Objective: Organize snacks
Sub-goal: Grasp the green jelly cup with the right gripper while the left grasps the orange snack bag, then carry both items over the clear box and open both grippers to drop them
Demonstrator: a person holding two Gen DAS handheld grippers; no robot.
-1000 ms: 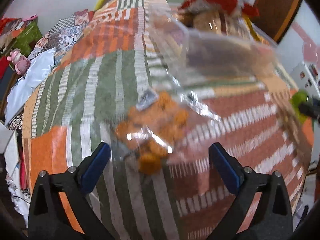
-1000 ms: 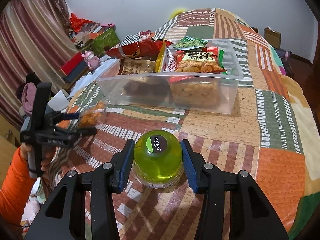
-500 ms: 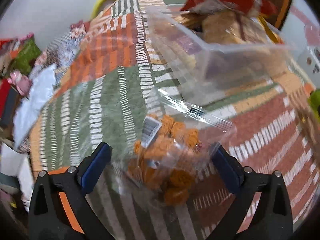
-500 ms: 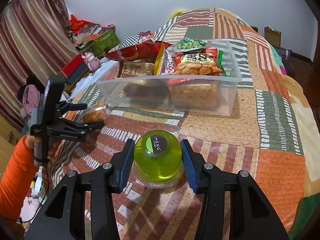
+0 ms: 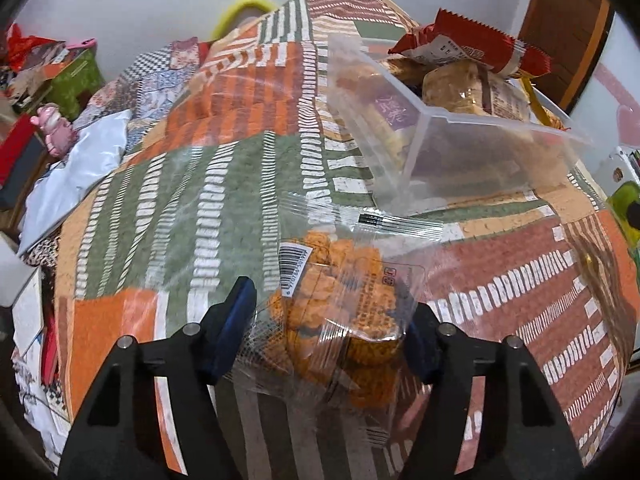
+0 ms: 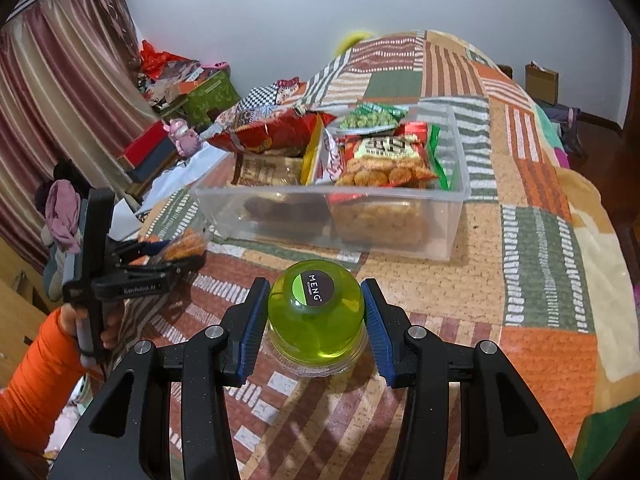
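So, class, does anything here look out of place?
Yes: the red snack packet sticks out over the clear bin's rim, not inside. A clear bag of orange snacks and green jar remain outside it.

A clear bag of orange snacks [image 5: 340, 312] lies crumpled just in front of the clear bin [image 6: 456, 216], which is full of snack packets; a green jar [image 6: 316, 320] stands upright nearby.

Bed covered by patchwork blanket [image 6: 532, 216] in orange, green, brown and cream blocks. Plain pale grey wall [image 6: 460, 4] behind. Striped maroon-and-beige curtain [image 6: 56, 92] at left. Dark wooden door [image 5: 560, 32] beside bed. Even indoor light.
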